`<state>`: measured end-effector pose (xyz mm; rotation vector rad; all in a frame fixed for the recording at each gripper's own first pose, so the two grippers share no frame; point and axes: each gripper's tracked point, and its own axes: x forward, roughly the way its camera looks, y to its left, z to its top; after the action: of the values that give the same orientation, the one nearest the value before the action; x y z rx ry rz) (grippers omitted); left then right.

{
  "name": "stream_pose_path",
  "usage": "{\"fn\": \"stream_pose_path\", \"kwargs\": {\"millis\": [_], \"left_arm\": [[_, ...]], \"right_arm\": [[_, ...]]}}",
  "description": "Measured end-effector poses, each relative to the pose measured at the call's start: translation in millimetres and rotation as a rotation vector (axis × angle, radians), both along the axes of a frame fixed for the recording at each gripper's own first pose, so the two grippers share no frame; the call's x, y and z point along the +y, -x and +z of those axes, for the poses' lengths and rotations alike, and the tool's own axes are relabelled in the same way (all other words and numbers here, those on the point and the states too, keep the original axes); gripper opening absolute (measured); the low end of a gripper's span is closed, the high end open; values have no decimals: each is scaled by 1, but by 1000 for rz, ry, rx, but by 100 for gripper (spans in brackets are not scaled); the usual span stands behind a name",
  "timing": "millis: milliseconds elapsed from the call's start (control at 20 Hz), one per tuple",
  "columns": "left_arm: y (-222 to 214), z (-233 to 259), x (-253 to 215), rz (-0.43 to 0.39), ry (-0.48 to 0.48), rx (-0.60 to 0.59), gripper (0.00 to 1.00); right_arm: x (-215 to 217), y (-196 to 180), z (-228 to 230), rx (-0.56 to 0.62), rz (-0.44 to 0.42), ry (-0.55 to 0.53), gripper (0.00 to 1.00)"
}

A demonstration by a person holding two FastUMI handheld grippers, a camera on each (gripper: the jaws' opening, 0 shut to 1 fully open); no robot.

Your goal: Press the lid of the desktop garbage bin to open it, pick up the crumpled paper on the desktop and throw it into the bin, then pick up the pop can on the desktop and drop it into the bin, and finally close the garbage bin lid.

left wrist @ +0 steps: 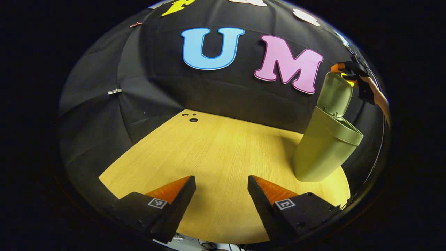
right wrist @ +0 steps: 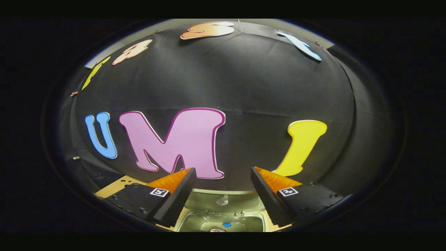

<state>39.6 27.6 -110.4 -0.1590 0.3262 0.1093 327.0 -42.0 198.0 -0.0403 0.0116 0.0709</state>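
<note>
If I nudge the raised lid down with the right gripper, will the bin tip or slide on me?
The bin looks tall, narrow and thin-walled, so it is probably light and could slide on the smooth wooden table. Its lid stands upright at the rear rim, apparently hinged there; a downward press seems safer than a sideways one. The right gripper is open above the opening.

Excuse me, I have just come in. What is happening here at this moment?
A person works with two handheld grippers at a wooden table. The green garbage bin stands with its lid raised. The right gripper hovers open over the bin's mouth, holding nothing; something lies inside the bin. The left gripper waits open over bare tabletop. Closing the lid seems to remain.
</note>
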Motion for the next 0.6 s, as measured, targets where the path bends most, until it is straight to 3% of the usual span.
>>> {"fn": "stream_pose_path", "kwargs": {"millis": [250, 600], "left_arm": [[4, -1, 7, -8, -6, -10, 96], [2, 3, 9, -84, -36, -15, 96]], "right_arm": [[2, 14, -4, 18, 4, -20, 97], [1, 59, -25, 34, -10, -21, 97]]}}
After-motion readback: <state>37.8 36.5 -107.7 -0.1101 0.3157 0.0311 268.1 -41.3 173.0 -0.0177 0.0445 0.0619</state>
